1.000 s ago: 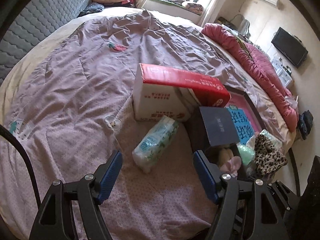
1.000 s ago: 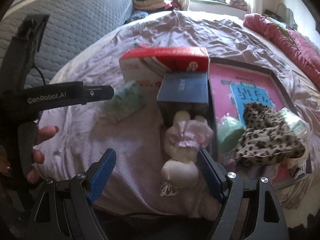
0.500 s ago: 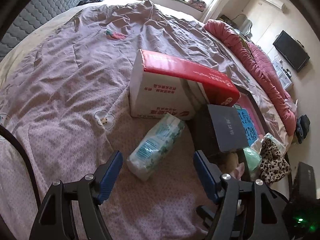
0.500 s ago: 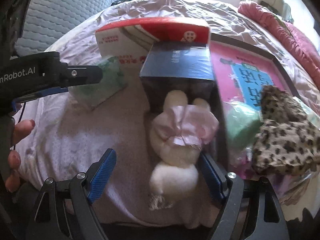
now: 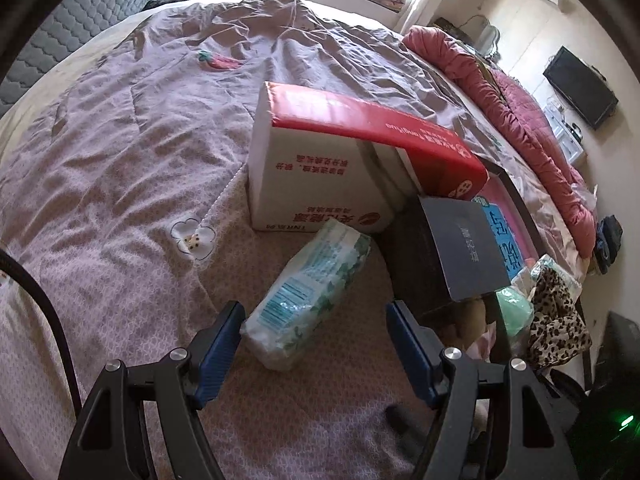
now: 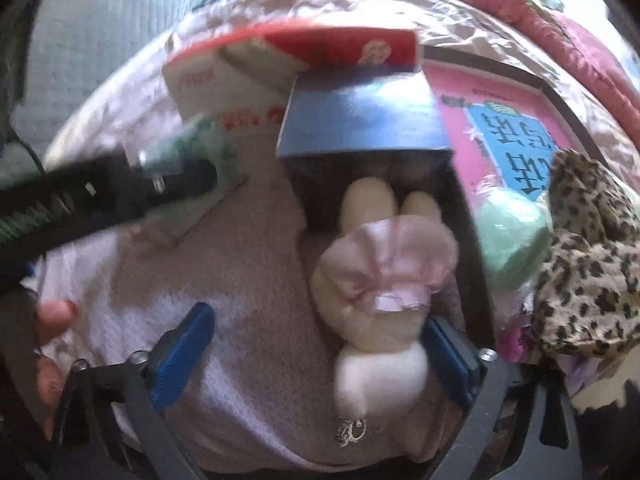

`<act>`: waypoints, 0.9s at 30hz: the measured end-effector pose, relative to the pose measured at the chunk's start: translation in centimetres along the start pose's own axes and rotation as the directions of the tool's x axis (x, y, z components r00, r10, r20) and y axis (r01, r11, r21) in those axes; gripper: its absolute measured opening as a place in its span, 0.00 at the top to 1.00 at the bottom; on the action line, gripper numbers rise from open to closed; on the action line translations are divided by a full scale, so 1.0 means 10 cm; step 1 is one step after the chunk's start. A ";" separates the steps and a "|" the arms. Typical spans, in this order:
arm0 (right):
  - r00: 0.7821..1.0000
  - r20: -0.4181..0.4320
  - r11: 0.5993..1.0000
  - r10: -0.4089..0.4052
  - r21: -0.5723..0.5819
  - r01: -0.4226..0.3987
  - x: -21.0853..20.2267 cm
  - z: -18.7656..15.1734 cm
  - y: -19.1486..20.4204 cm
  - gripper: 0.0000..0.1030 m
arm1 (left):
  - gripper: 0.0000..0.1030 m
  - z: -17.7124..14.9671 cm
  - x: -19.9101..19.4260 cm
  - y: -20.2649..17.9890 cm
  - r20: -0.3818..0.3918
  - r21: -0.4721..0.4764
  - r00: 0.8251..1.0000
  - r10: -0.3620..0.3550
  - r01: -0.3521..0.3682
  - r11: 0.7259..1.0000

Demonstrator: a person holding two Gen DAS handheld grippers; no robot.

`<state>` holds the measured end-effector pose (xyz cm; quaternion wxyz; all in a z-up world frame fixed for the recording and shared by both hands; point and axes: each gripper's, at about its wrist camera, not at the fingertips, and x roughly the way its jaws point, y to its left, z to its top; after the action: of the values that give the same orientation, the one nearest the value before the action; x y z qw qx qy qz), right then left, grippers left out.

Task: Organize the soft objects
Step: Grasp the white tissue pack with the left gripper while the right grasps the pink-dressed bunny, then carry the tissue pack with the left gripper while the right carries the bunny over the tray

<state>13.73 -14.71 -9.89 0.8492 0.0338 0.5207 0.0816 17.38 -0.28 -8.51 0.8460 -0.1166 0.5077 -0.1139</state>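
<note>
Closing right gripper jaws flank a plush bunny without pressing it; bunny lies lengthwise on the bedspread, ears pointing into the dark box. Left gripper spread wide, empty, tissue pack slanting away between its fingers.

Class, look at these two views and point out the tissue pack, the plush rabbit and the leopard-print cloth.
tissue pack (image 5: pixel 308 300): left wrist view, middle of its printed wrapper.
plush rabbit (image 6: pixel 384 276): right wrist view, its pink bonnet.
leopard-print cloth (image 6: pixel 588 264): right wrist view, middle of the bundle.
</note>
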 end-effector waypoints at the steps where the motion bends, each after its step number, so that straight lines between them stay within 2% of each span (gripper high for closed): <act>1: 1.000 0.013 1.000 -0.010 0.016 0.009 -0.02 0.02 -0.06 0.41 | 0.30 0.00 0.01 -0.01 0.001 0.009 1.000 0.007 -0.007 1.000; 3: 0.999 0.022 0.999 -0.038 0.024 0.038 -0.03 0.04 -0.18 0.62 | 0.30 0.01 0.02 -0.04 0.009 0.016 1.000 0.015 -0.015 1.000; 4: 0.999 0.026 1.000 -0.020 0.013 0.020 -0.03 0.05 -0.20 0.62 | 0.30 0.02 0.03 -0.04 0.011 0.016 1.000 0.015 -0.015 1.000; 7: 0.999 0.031 0.997 -0.042 -0.058 0.043 -0.04 0.04 -0.13 0.62 | 0.34 0.03 0.06 -0.04 0.010 0.010 1.000 0.011 -0.011 1.000; 9: 0.998 0.043 0.997 -0.035 -0.067 0.038 -0.07 0.01 -0.15 0.63 | 0.41 0.03 0.09 -0.03 0.000 0.004 1.000 0.013 -0.013 1.000; 11: 0.998 0.057 0.999 -0.002 -0.041 0.004 -0.14 -0.05 -0.18 0.64 | 0.56 0.01 0.13 -0.01 -0.012 -0.006 1.000 0.007 -0.007 1.000; 15: 0.994 0.094 0.998 0.059 -0.043 -0.055 -0.31 -0.13 -0.17 0.67 | 0.69 0.01 0.14 0.05 -0.008 -0.036 0.999 -0.038 0.038 0.999; 18: 0.986 0.139 0.994 0.097 -0.060 -0.089 -0.48 -0.11 -0.13 0.67 | 0.73 -0.01 0.11 0.05 0.006 -0.036 0.999 -0.050 0.050 0.998; 21: 0.973 0.169 0.987 0.158 -0.057 -0.150 -0.63 -0.07 -0.12 0.67 | 0.73 -0.01 -0.02 0.00 0.041 -0.007 0.999 -0.023 0.023 1.000; 27: 0.951 0.233 0.979 0.205 -0.067 -0.194 -0.94 -0.01 -0.14 0.66 | 0.73 -0.01 -0.45 -0.18 0.124 0.029 0.992 0.006 -0.009 1.000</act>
<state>9.64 -17.69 -1.85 0.8934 0.0773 0.4070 0.1737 15.06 -0.57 -4.27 0.8779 -0.1092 0.4528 -0.1107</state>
